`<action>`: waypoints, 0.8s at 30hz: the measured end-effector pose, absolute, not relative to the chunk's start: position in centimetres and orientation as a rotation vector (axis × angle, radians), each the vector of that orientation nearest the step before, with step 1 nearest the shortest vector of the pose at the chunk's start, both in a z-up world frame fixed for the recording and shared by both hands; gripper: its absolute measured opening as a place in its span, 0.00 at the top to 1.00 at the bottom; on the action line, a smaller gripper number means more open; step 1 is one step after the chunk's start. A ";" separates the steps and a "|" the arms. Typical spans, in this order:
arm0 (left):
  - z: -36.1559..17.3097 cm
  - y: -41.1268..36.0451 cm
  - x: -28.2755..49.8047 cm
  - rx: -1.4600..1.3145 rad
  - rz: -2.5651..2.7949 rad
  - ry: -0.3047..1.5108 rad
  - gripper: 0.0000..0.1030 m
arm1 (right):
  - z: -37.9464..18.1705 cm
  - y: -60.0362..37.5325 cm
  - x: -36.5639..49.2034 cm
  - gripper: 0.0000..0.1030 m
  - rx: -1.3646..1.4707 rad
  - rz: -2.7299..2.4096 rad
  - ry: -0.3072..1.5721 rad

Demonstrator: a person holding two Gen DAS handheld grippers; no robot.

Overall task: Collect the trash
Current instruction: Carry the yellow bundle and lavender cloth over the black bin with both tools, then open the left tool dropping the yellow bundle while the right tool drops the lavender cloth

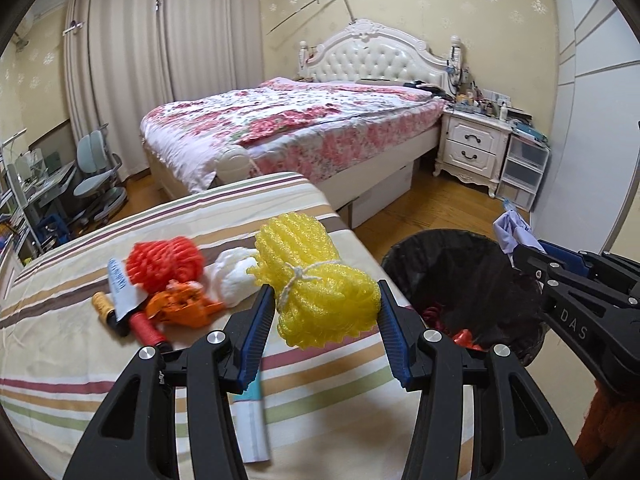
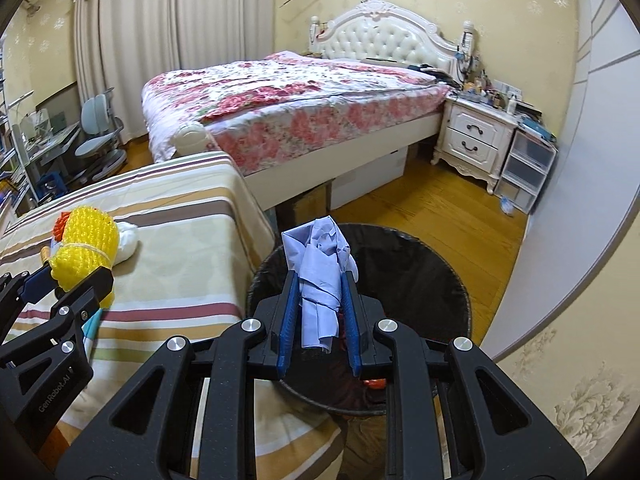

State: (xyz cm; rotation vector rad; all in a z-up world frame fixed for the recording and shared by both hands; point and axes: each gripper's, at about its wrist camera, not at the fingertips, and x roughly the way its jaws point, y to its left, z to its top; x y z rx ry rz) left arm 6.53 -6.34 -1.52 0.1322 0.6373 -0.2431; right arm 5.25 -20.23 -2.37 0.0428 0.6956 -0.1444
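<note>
My left gripper (image 1: 323, 298) is shut on a yellow foam net bundle (image 1: 316, 284) tied with string, held above the striped table's right edge. From the right wrist view the same yellow bundle (image 2: 86, 246) shows at the left. My right gripper (image 2: 320, 292) is shut on a crumpled pale blue paper (image 2: 324, 268), right over the black-lined trash bin (image 2: 432, 276). In the left wrist view that bin (image 1: 460, 276) stands to the right of the table, with red scraps inside. On the table lie a red foam net (image 1: 164, 262), a white foam net (image 1: 236, 276) and an orange wrapper (image 1: 180, 308).
The striped tablecloth (image 1: 80, 360) also carries thread spools (image 1: 120, 316) and a white-teal packet (image 1: 252, 412). Behind stand a floral bed (image 1: 296, 124), a white nightstand (image 1: 472, 144), plastic drawers (image 1: 524, 168) and a desk chair (image 1: 96, 176). Wood floor (image 2: 432, 204) lies around the bin.
</note>
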 end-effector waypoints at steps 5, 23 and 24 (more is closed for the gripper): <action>-1.7 -8.5 7.3 0.147 -0.263 0.634 0.51 | -2.7 -22.2 5.6 0.80 0.065 -0.170 0.696; -2.9 -14.1 9.9 0.196 -0.281 0.656 0.51 | -4.1 -26.7 6.4 0.80 0.137 -0.232 0.714; -3.0 -14.3 10.1 0.201 -0.281 0.658 0.51 | -4.2 -26.9 6.5 0.80 0.140 -0.234 0.716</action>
